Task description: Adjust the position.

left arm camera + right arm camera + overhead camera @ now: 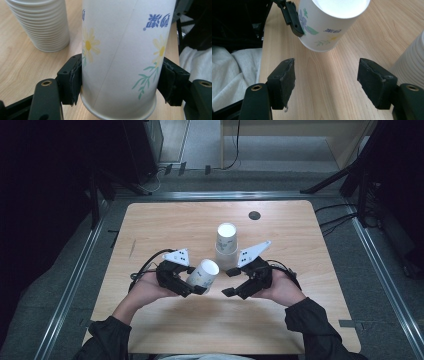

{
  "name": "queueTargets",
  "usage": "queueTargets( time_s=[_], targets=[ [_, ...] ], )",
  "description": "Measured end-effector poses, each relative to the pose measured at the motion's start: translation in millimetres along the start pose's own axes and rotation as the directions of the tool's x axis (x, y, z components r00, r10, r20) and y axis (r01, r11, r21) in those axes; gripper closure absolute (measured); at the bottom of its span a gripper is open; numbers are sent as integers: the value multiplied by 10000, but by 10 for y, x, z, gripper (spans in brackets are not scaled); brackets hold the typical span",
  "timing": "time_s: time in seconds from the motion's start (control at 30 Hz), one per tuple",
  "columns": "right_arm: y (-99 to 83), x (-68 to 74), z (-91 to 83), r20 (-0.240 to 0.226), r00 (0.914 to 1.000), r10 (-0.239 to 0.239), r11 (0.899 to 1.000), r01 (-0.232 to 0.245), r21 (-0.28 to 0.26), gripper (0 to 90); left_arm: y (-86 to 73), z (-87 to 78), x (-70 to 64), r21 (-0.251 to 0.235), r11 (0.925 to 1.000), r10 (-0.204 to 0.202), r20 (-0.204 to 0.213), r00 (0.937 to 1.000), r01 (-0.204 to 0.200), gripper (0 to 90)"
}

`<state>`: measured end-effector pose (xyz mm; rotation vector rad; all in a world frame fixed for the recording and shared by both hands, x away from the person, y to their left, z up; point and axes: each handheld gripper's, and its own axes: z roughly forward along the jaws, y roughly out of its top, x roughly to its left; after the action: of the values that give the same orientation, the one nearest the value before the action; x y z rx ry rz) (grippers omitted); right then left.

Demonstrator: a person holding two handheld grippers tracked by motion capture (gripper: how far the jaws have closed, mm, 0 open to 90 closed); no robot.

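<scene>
White flower-printed paper cup (204,274) held tilted above the near middle of the light wooden table (165,222), pinched by the left gripper (195,285), right gripper (229,281) spread empty just right, stack of white paper cups (226,240) beyond.

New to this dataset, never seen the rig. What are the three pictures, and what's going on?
No robot here: a person at a wooden table holds a pair of hand-held tongs in each hand. The high view looks down from above the person's side. The other two pictures come from small cameras riding on each pair of tongs, looking along their black jaws.

The left tongs are shut on a single paper cup with a flower print; the left gripper view shows both pads pressed against its sides. The right tongs are open and hold nothing; their own view looks between the jaws at the table and at that held cup.

A stack of paper cups stands upside down on the table beyond both hands.
</scene>
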<state>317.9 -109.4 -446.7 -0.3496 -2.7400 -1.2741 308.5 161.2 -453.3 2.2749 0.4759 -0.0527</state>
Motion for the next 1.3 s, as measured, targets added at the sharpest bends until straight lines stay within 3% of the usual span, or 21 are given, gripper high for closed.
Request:
queueTargets(
  time_s=[0.1,0.3,0.57,0.7,0.8,0.93,1.17,1.3],
  targets=[
    [-65,-7,16,95,9999,133,9999,-133,-67,311,39,41,1,523,9979,384,3,9993,-383,297],
    [-185,26,70,217,9995,218,9998,-218,31,311,87,121,26,1167,9906,694,222,9973,-716,297],
    [-286,38,86,415,9986,339,9994,-337,-58,308,146,249,33,1869,9733,1256,502,9908,-1329,297],
    [-331,33,86,474,9982,359,9993,-354,-123,302,172,335,13,2271,9592,1593,592,9855,-1687,297],
    [-350,33,85,515,9979,402,9991,-396,-139,294,176,401,3,2411,9531,1690,777,9826,-1830,297],
    [-361,33,87,488,9981,380,9991,-371,-187,280,195,487,-38,2997,9243,2217,817,9717,-2361,296],
    [-343,54,149,282,9995,129,9997,-123,-204,264,216,579,-91,3240,9051,2462,1289,9606,-2754,297],
    [-310,77,198,143,9998,-122,9998,125,-172,264,217,607,-110,3275,9003,2517,1459,9568,-2867,295]
  ],
)
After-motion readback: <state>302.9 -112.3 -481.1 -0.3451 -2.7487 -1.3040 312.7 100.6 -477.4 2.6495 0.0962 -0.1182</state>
